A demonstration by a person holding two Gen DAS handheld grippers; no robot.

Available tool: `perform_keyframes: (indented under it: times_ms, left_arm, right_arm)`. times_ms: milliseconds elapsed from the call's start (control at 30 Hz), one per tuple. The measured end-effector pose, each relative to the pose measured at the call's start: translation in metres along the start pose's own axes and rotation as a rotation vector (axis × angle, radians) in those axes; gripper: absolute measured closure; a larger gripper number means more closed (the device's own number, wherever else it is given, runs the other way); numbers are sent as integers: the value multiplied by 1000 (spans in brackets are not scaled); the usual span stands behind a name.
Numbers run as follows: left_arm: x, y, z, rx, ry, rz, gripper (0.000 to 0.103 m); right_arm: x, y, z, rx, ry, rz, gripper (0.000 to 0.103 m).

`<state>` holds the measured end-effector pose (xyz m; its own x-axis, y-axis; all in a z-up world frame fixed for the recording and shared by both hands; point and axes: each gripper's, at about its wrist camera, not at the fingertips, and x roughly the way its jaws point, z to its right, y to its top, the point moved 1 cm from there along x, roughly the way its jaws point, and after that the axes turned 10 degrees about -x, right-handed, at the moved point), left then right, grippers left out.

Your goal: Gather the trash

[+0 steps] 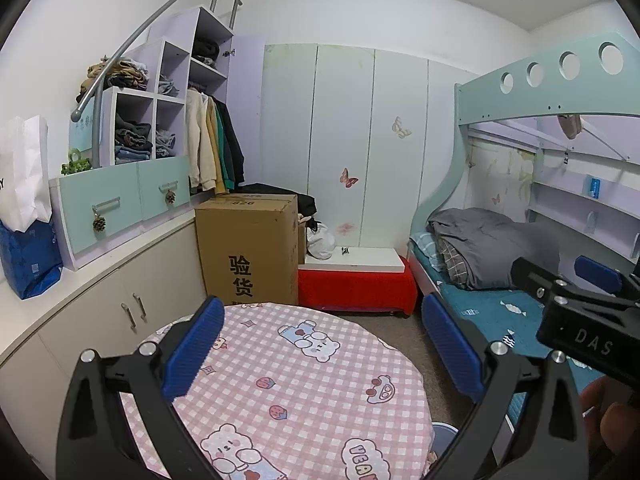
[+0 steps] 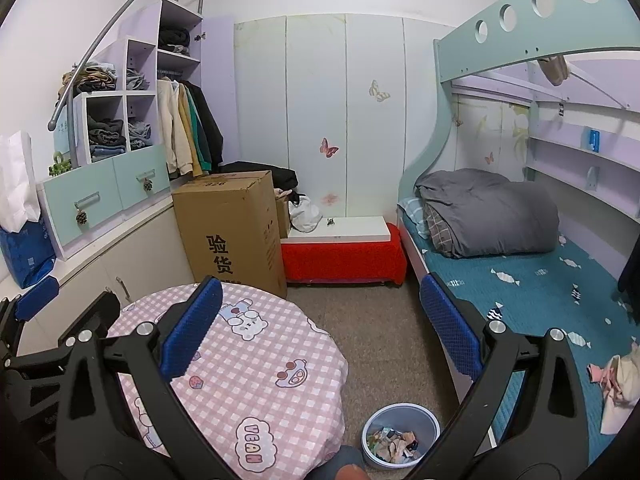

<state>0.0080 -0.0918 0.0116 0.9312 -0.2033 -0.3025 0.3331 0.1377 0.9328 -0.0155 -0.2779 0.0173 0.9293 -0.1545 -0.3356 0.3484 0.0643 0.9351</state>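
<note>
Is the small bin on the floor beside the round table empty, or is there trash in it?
Not empty. The right wrist view looks down into the bin and shows crumpled wrappers and paper scraps covering its bottom.

A small bedroom in a home: a bunk bed with a folded grey quilt stands on the right. On the left, shelves hold folded clothes beside hanging jackets, and butterfly-stickered wardrobe doors fill the far wall.

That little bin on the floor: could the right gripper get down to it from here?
Probably yes. The bin sits open-topped on bare floor between table and bed, just below the open, empty right gripper; nothing blocks it.
</note>
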Motion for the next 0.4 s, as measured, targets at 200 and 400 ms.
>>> perform_keyframes:
  times_ms: [200,400]
  left_arm:
    - [1,0,1,0,15,1,6]
    - [2,1,-1,-6,32,1,6]
  right_arm:
    - [1,-1,-2,0,7,-3,6]
    - [4,0,-5,-3,16,-8,6]
